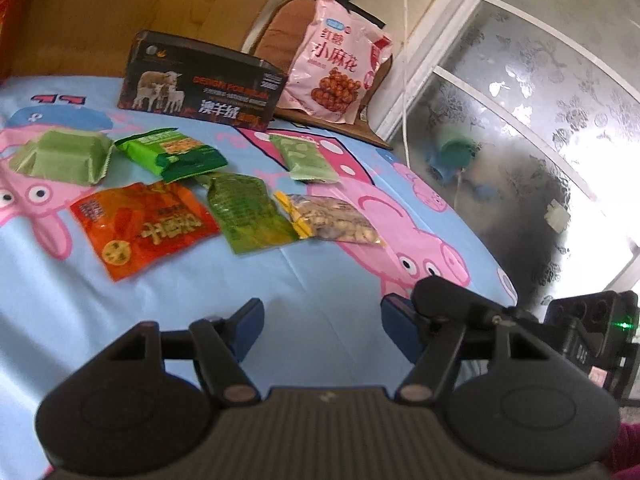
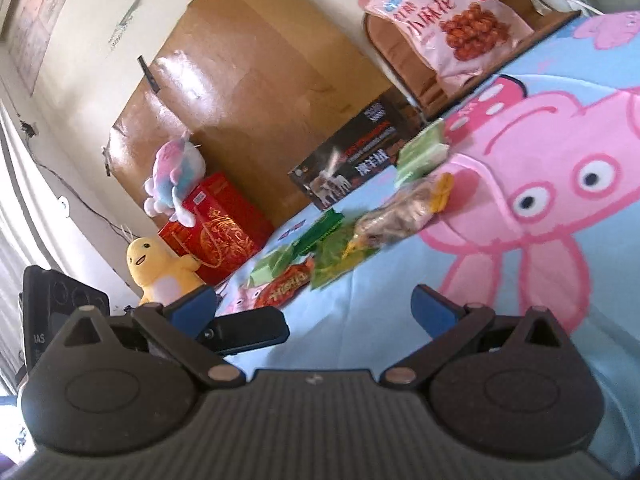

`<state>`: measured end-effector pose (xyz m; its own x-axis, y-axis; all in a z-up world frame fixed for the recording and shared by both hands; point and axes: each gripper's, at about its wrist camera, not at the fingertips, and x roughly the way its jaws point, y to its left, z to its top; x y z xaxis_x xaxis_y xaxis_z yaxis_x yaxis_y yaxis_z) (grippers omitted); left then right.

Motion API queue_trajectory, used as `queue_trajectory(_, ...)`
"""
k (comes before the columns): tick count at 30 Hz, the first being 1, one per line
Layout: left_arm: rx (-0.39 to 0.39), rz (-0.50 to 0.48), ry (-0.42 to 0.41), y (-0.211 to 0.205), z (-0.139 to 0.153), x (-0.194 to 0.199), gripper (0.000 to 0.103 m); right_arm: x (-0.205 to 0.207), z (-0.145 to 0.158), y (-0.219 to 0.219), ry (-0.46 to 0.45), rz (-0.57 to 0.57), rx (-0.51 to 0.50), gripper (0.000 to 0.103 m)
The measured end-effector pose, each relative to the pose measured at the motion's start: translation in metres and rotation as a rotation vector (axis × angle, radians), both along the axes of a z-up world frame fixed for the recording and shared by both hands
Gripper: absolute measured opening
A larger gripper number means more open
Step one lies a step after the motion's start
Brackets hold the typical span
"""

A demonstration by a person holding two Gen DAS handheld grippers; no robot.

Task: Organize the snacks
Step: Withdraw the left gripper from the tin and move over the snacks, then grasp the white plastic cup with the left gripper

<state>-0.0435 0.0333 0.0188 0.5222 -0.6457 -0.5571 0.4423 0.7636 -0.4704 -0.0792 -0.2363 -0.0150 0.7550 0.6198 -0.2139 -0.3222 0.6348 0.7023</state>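
Several snack packets lie on a blue pig-print cloth (image 1: 312, 280): an orange-red packet (image 1: 144, 228), a dark green packet (image 1: 248, 212), a clear nut packet (image 1: 336, 220), a bright green packet (image 1: 176, 152), a pale green pack (image 1: 60, 156) and a small pale green packet (image 1: 308, 158). A black box with sheep (image 1: 200, 80) stands behind them. A big pink bag (image 1: 336, 64) leans on a chair. My left gripper (image 1: 320, 324) is open and empty, short of the packets. My right gripper (image 2: 316, 312) is open and empty, near the same packets (image 2: 348, 240).
A chair with a brown cushion (image 1: 280, 28) stands past the table's far edge. A frosted glass door (image 1: 540, 100) is at the right. In the right wrist view a red gift box (image 2: 220, 224) and two plush toys (image 2: 160, 268) sit by a cardboard sheet (image 2: 248, 80).
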Motion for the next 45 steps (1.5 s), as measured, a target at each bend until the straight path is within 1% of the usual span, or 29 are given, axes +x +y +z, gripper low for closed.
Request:
queue_trajectory(3, -0.029, 0.004, 0.010, 0.008, 0.001, 0.004, 0.067, 0.004, 0.003, 0.008, 0.019, -0.008, -0.001, 0.103)
queue_trajectory(5, -0.040, 0.013, -0.003, 0.014, 0.003, 0.004, 0.067, 0.007, 0.003, 0.010, 0.033, -0.032, 0.040, 0.103)
queue_trajectory(10, -0.068, 0.048, -0.035, 0.033, 0.012, 0.007, 0.069, 0.014, 0.009, 0.011, 0.081, -0.080, 0.077, 0.103)
queue_trajectory(14, -0.082, 0.101, -0.072, 0.053, 0.020, 0.006, 0.074, 0.028, 0.025, 0.016, 0.066, -0.091, 0.111, 0.103)
queue_trajectory(17, -0.091, 0.154, -0.078, 0.071, 0.023, 0.008, 0.074, 0.047, 0.042, 0.028, 0.008, -0.072, 0.097, 0.103)
queue_trajectory(19, -0.087, 0.198, -0.080, 0.081, 0.023, 0.009, 0.074, 0.069, 0.055, 0.040, -0.040, -0.050, 0.092, 0.103)
queue_trajectory(22, -0.075, 0.254, -0.073, 0.092, 0.022, 0.010, 0.074, 0.103, 0.067, 0.057, -0.120, -0.031, 0.082, 0.103)
queue_trajectory(26, -0.070, 0.297, -0.040, 0.099, 0.016, 0.016, 0.074, 0.136, 0.071, 0.088, -0.243, -0.028, -0.004, 0.103)
queue_trajectory(28, -0.065, 0.302, -0.028, 0.099, 0.013, 0.020, 0.074, 0.146, 0.070, 0.094, -0.269, -0.022, -0.016, 0.103)
queue_trajectory(30, -0.061, 0.297, -0.023, 0.096, 0.013, 0.022, 0.074, 0.152, 0.071, 0.091, -0.256, -0.015, 0.001, 0.103)
queue_trajectory(31, -0.059, 0.291, -0.023, 0.095, 0.012, 0.023, 0.074, 0.150, 0.072, 0.088, -0.261, -0.015, 0.004, 0.103)
queue_trajectory(32, -0.057, 0.282, -0.022, 0.092, 0.012, 0.023, 0.074, 0.143, 0.075, 0.083, -0.295, -0.019, -0.005, 0.103)
queue_trajectory(33, -0.055, 0.270, -0.021, 0.089, 0.012, 0.025, 0.074, 0.133, 0.077, 0.079, -0.349, -0.039, -0.037, 0.103)
queue_trajectory(35, -0.048, 0.240, -0.024, 0.080, 0.013, 0.026, 0.074, 0.107, 0.083, 0.073, -0.467, -0.072, -0.147, 0.103)
queue_trajectory(36, -0.045, 0.218, -0.027, 0.074, 0.013, 0.026, 0.074, 0.096, 0.085, 0.070, -0.500, -0.051, -0.191, 0.103)
queue_trajectory(37, -0.043, 0.199, -0.029, 0.068, 0.013, 0.025, 0.074, 0.082, 0.088, 0.063, -0.521, 0.000, -0.236, 0.103)
queue_trajectory(39, -0.037, 0.154, -0.033, 0.056, 0.013, 0.024, 0.074, 0.063, 0.088, 0.051, -0.503, 0.109, -0.299, 0.103)
queue_trajectory(41, -0.036, 0.109, -0.037, 0.044, 0.012, 0.022, 0.073, 0.047, 0.082, 0.036, -0.446, 0.238, -0.376, 0.103)
queue_trajectory(42, -0.038, 0.086, -0.038, 0.038, 0.011, 0.021, 0.072, 0.040, 0.076, 0.028, -0.413, 0.260, -0.400, 0.103)
queue_trajectory(44, -0.047, 0.040, -0.045, 0.025, 0.010, 0.017, 0.071, 0.027, 0.060, 0.008, -0.322, 0.253, -0.427, 0.103)
queue_trajectory(45, -0.050, 0.019, -0.051, 0.019, 0.009, 0.015, 0.070, 0.022, 0.052, -0.001, -0.275, 0.246, -0.435, 0.099)
